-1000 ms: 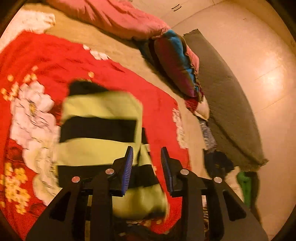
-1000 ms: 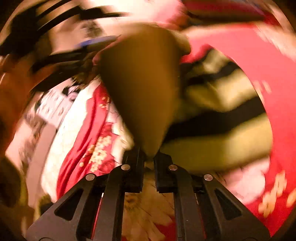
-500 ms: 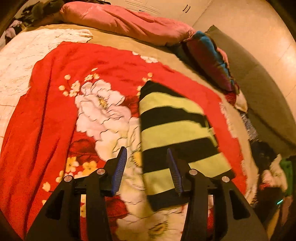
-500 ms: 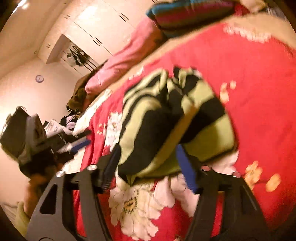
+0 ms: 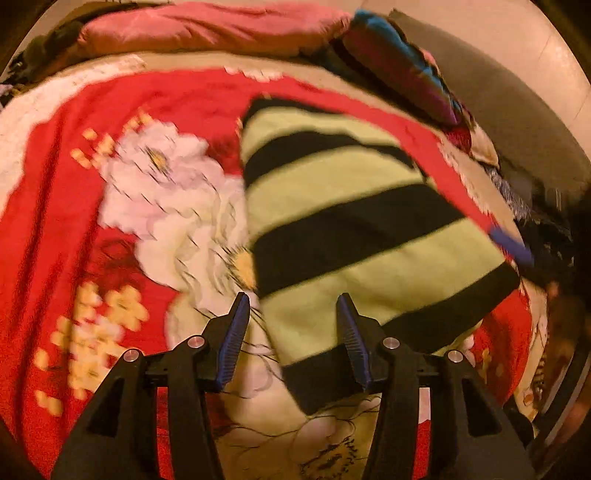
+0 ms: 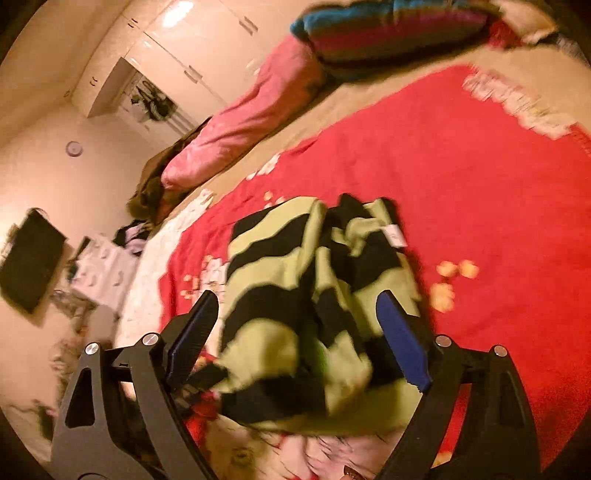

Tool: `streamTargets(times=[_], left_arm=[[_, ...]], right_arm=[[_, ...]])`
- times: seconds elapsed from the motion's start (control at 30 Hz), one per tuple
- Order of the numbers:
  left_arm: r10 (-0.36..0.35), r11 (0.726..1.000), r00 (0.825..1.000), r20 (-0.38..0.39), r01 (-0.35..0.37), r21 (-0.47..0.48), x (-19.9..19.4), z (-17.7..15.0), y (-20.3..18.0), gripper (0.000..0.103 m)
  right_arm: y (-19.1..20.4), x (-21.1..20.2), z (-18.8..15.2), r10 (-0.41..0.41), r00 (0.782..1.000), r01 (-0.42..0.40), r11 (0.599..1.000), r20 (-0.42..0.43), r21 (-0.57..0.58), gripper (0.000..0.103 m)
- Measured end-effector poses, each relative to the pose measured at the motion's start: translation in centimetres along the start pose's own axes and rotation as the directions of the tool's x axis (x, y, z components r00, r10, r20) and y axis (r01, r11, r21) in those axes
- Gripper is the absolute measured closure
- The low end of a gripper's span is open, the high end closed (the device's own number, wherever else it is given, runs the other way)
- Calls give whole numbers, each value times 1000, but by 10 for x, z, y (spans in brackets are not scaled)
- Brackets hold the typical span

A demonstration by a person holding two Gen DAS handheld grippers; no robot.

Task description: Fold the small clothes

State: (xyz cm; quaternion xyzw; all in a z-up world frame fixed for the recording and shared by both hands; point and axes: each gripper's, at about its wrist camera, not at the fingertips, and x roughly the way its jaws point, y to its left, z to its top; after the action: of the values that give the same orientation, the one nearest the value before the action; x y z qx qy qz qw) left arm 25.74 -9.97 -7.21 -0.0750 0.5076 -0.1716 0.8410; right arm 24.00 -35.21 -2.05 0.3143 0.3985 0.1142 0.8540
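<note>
Item: lime-green and black striped knitted garment [image 5: 354,236], small, lying on the red floral-printed blanket [image 5: 74,192] of a bed, partly over the large white flower in the print. Condition: narrowed to a long striped panel in the left wrist view; rumpled and doubled over itself in the right wrist view, white label showing near the far end. Left gripper [image 5: 291,332]: fingers half spread and just been widening, pinching nothing, poised over the near left corner of the garment, one finger above blanket, the other above cloth. Right gripper [image 6: 295,343]: fingers spread wide, just been parting, garment bulk lying between them without visible pressure from the pads; cloth judged released. Surroundings: long pink bolster [image 5: 207,29] at the head of the bed, multicoloured striped cushion [image 6: 391,26] beside it. Step in hand, by judgement: fold laid down, fresh grasp not yet taken. Next move likely calls for pinching an end edge cleanly, both layers together, and carrying it across without dragging the lower layer askew.
</note>
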Motion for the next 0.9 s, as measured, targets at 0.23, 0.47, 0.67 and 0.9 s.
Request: streamTargets(times=[0.23, 0.47, 0.67, 0.9], left_arm=[[41, 998, 999, -19, -39, 57, 9, -4, -11, 53], [36, 998, 999, -26, -35, 46, 9, -4, -11, 49], [33, 999, 999, -30, -32, 32, 8, -6, -11, 48], [19, 1000, 999, -34, -19, 9, 3, -3, -5, 41]], right_arm=[[-11, 69, 25, -61, 984, 62, 998, -170, -3, 41], [-6, 82, 19, -13, 987, 3, 998, -160, -60, 62], [2, 93, 18, -21, 986, 1, 993, -166, -119, 59], [18, 89, 13, -89, 989, 56, 966, -120, -254, 93]])
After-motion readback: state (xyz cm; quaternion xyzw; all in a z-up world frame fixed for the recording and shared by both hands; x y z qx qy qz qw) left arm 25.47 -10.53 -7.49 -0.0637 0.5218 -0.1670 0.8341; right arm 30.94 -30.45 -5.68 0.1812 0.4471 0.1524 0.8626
